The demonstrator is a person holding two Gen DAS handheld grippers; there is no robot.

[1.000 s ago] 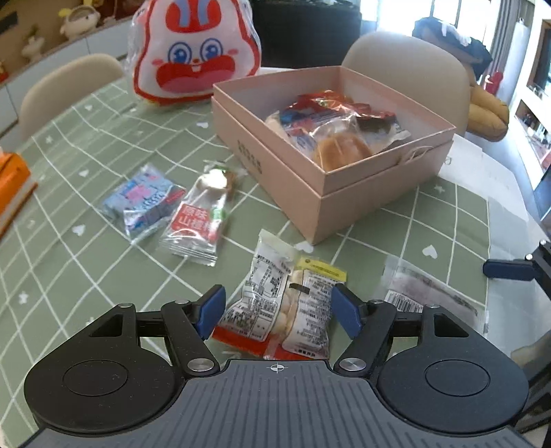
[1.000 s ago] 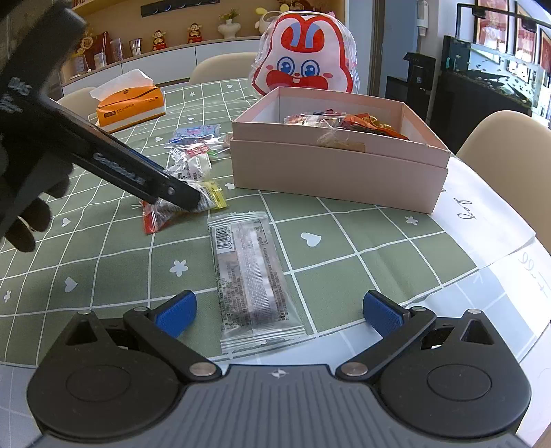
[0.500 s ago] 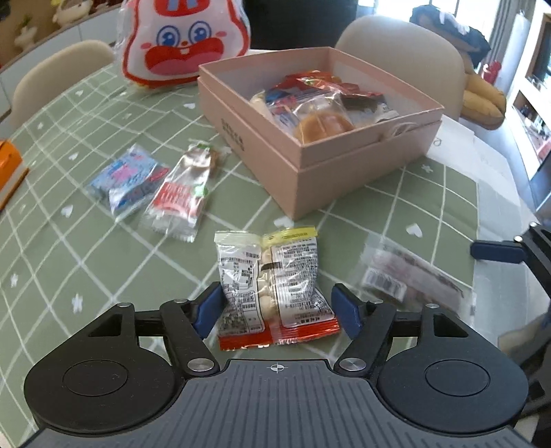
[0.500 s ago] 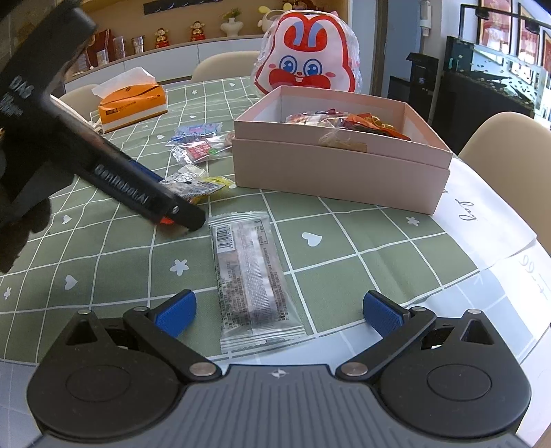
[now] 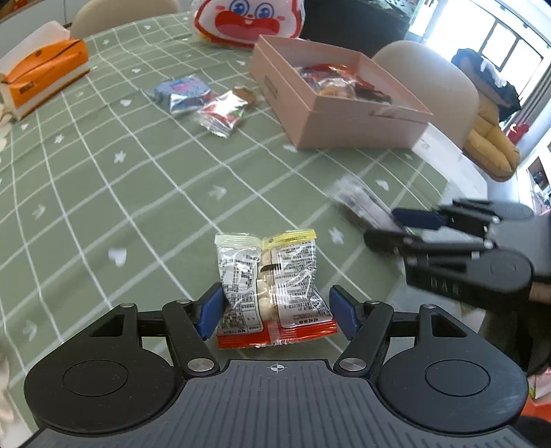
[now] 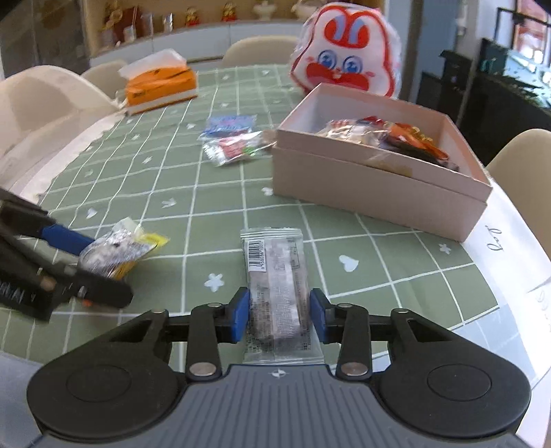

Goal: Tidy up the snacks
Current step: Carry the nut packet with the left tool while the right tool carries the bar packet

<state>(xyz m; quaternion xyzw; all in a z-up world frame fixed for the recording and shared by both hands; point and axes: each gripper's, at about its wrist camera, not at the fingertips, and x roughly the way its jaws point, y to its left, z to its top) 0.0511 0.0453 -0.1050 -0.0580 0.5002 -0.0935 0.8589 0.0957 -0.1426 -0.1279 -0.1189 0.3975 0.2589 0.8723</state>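
The right hand-held gripper (image 6: 278, 318) has just clamped down, and its blue pads now press both long edges of the clear-wrapped dark snack bar (image 6: 275, 293), low in the centre of the right wrist view with the barcode end pointing up the frame. Over in the left wrist view, the left hand-held gripper (image 5: 275, 312) stands wide, jaws spread, with the twin nut packet (image 5: 272, 286) sitting between them: the left pad is right against the wrapper's edge, the right pad stands clear of it (so no squeeze there). That packet, white and printed with a yellow top seal and a red bottom strip, sits low in the centre of the frame on the green grid-patterned worktop (image 5: 137, 193). Up at the upper right of the left view sits the open pink box (image 5: 344, 113), already holding several wrapped snacks. To its left, upper centre, two loose packets lie just beside each other: a blue packet (image 5: 182, 91) and a red and silver packet (image 5: 224, 113). An orange tissue box (image 5: 44, 72) occupies the upper left corner, and a rabbit-face bag (image 5: 248, 20) stands behind the pink box at the top edge. The right hand-held gripper also shows at the right edge of the left view, blurred.
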